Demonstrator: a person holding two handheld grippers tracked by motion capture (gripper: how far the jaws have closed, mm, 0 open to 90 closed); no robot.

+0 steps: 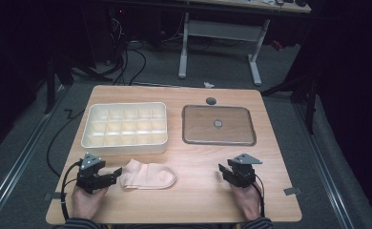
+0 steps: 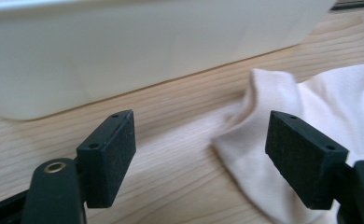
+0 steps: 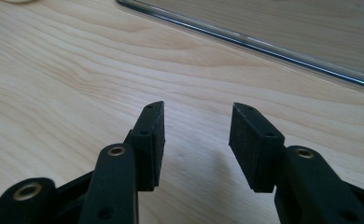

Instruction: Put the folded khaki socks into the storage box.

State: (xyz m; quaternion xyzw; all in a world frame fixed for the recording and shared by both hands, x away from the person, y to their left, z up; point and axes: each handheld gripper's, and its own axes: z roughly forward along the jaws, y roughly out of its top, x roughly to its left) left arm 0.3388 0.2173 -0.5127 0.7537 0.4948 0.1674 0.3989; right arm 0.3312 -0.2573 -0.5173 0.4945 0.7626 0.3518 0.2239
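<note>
Both tongs sit nearest on the tabletop point(image 1: 193, 191): left tongs point(image 1: 116, 177) gape wide, one jaw over the cuff of the pale pink sock point(image 1: 148, 175); right tongs point(image 1: 221, 168) are open over bare wood. Farther off, the cream divided box point(image 1: 125, 141) and brown tray point(image 1: 218, 141) hold nothing.

No text, label, brand, number or sign can be read anywhere in these views. The cream divided box point(image 1: 124, 125), the sock point(image 1: 148, 175), the tray point(image 1: 218, 125) and the worktop point(image 1: 198, 191) all carry plain, unmarked surfaces.
</note>
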